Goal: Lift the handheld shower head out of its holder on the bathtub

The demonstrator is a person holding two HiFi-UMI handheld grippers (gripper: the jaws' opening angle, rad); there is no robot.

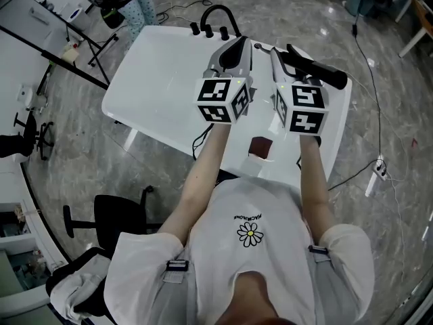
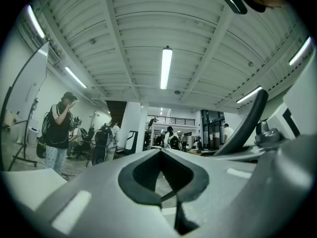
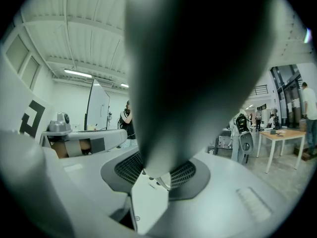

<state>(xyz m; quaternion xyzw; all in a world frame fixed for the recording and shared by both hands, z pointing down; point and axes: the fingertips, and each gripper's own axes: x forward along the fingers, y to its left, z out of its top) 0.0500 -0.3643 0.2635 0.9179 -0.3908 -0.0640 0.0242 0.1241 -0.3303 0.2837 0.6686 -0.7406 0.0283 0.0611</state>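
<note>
- right gripper (image 3: 156, 175): jaws clamped on the shower head (image 3: 193, 68). Its dark body rises from btwn the pads and fills most of the right gripper view, badly blurred, so no detail on it.
- In head view the shower head is a black bar sticking out to the right of that gripper's jaw tips, over the right end of the white bathtub (image 1: 162, 80). Can't tell if it touches the rim.
- left gripper (image 2: 161, 180): jaws drawn together w/ nothing btwn them, just a small diamond-shaped gap w/ background showing through.
- Both grippers are tilted upward; ceiling fills the top of both gripper views.
- Pose: both bare forearms (image 1: 203, 175) are stretched fwd side by side, w/ the grippers near each other above the tub. The marker cubes (image 1: 223, 100) face the head cam and hide the hands.
- Black faucet spout (image 1: 220, 15) and knobs (image 1: 208, 29) sit at the tub's far edge, just beyond the left gripper. The spout also shows as a dark arc at the right of the left gripper view.
- Holder: can't make it out; the grippers cover that part of the rim.
- Background: a person (image 2: 59, 128) stands at the left of the left gripper view; grey marbled floor (image 1: 406, 147) lies around the tub.
</note>
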